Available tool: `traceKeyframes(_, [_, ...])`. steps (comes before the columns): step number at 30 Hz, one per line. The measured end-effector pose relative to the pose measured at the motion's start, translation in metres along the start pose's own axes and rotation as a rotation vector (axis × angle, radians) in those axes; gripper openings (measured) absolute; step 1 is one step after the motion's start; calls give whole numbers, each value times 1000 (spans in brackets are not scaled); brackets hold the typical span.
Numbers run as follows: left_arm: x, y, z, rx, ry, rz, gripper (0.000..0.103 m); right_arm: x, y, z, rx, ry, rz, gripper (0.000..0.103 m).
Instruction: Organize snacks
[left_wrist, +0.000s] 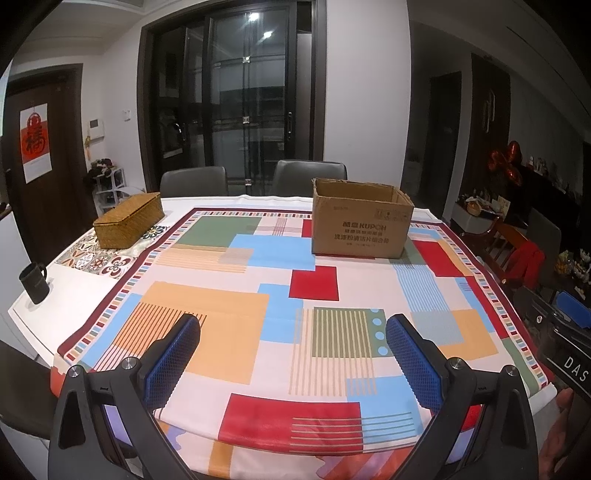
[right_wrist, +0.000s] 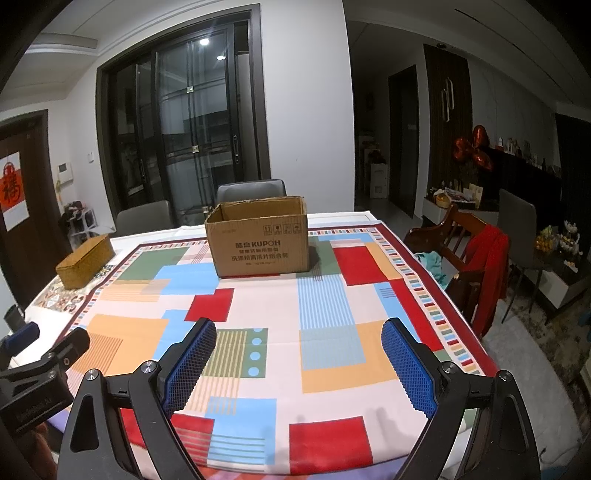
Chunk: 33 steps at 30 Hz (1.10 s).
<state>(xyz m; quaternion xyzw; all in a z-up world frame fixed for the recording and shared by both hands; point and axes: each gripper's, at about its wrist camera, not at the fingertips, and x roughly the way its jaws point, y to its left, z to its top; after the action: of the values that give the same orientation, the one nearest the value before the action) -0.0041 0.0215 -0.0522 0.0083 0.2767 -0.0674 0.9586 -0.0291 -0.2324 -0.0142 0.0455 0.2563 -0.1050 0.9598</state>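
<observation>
An open brown cardboard box (left_wrist: 360, 225) (right_wrist: 260, 240) stands upright at the far side of the table, its inside hidden from both views. No snacks show anywhere. My left gripper (left_wrist: 293, 328) hovers open over the near edge of the patterned tablecloth (left_wrist: 317, 282), blue pads wide apart with nothing between them. My right gripper (right_wrist: 299, 332) is likewise open and empty above the cloth (right_wrist: 258, 314), well short of the box. In the right wrist view the left gripper's body (right_wrist: 40, 365) shows at the left edge.
A woven lidded basket (left_wrist: 129, 219) (right_wrist: 86, 260) sits at the far left of the table. A black mug (left_wrist: 34, 282) stands near the left edge. Grey chairs (left_wrist: 308, 177) line the far side; a wooden chair with red cloth (right_wrist: 476, 266) stands at the right.
</observation>
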Motion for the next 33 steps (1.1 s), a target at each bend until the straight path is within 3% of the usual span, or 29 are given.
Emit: traceKeyframes(33, [0, -2, -4, 2, 10, -11, 102, 1, -2, 0, 7, 9, 4, 92])
